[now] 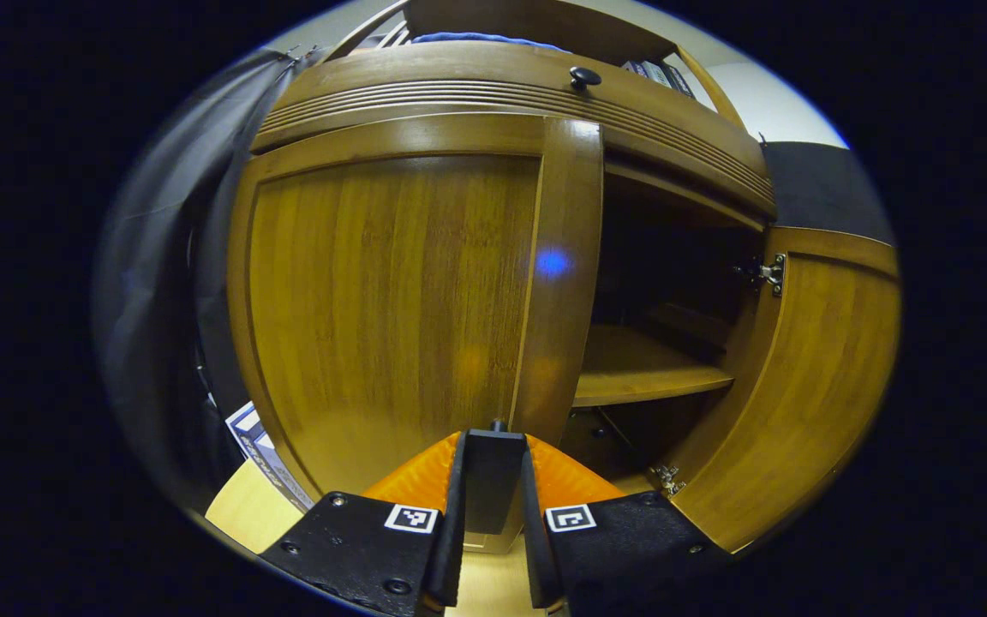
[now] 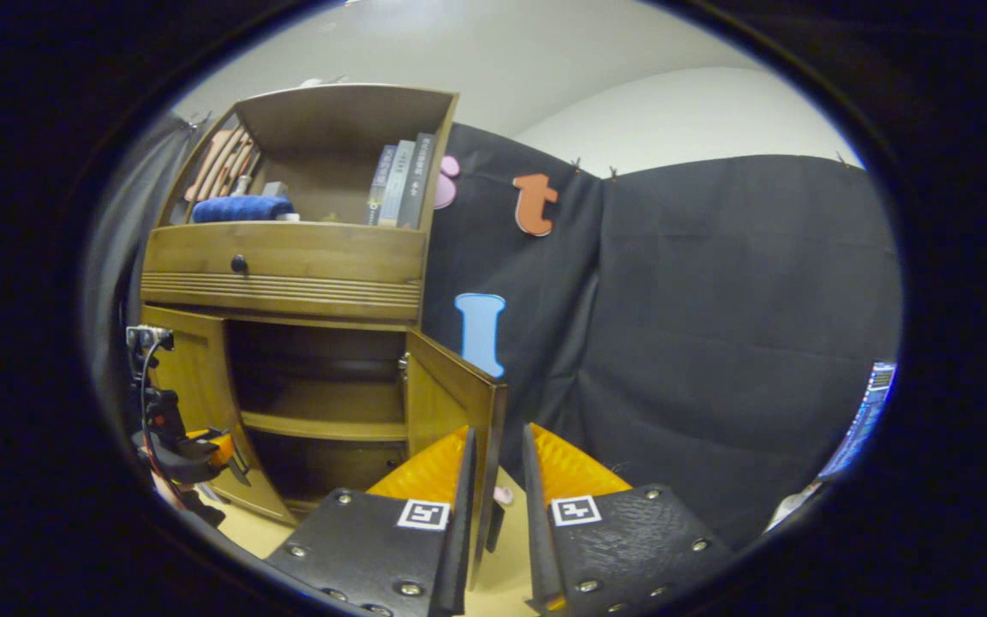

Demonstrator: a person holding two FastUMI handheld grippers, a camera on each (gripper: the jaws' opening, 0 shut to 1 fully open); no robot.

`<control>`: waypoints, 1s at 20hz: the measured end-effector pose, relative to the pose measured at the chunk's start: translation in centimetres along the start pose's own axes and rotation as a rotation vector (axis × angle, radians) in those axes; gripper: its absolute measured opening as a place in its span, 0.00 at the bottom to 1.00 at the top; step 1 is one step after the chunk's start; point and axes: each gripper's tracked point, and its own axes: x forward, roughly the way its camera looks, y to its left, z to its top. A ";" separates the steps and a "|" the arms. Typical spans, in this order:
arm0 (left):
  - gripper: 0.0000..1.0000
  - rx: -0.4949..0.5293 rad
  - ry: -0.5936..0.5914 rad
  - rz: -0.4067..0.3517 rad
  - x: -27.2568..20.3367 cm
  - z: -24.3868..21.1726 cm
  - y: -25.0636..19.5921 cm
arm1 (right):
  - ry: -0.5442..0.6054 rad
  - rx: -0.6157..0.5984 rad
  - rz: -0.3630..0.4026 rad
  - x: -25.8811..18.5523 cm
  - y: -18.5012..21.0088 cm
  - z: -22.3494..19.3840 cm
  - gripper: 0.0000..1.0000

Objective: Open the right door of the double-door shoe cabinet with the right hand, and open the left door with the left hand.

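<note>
right door (image 1: 802, 386) stood swung open | left door (image 1: 391, 317) was closed, straight ahead of left gripper (image 1: 493, 480), fingers nearly together at its free vertical edge (grip on a handle unclear) | right gripper (image 2: 498, 488) slightly spread around right door's edge

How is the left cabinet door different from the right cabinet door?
The left door is shut flat against the cabinet, while the right door is swung wide open. The left door hides its side; past the right door you can see a shelf inside. Only the right door shows its metal hinges. Both are the same brown wood.
</note>
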 end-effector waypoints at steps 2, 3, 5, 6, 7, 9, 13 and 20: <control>0.32 -0.013 -0.007 0.021 -0.9 -0.1 0.3 | -0.005 -0.029 -0.014 1.0 -0.8 0.4 0.30; 0.32 -0.020 -0.010 0.033 -1.5 -0.2 0.5 | -0.001 -0.053 -0.009 1.4 -1.3 0.1 0.30; 0.30 -0.028 -0.018 0.062 -2.2 -0.2 0.8 | 0.001 -0.053 0.032 2.4 -0.6 0.4 0.30; 0.32 -0.032 -0.024 0.074 -2.7 -0.3 0.9 | -0.017 -0.065 0.027 2.5 -1.1 1.0 0.26; 0.32 -0.035 -0.025 0.086 -3.3 -0.3 1.2 | -0.038 -0.072 0.036 2.7 -1.0 1.5 0.25; 0.32 -0.049 -0.031 0.109 -4.4 -0.6 1.7 | -0.065 -0.066 0.056 2.7 -0.3 2.2 0.23; 0.27 -0.058 -0.035 0.136 -6.0 -0.8 2.4 | -0.101 -0.089 0.070 2.6 -0.7 2.9 0.22; 0.24 -0.079 -0.041 0.143 -8.6 -1.1 3.8 | -0.190 -0.093 0.123 2.4 1.2 8.2 0.23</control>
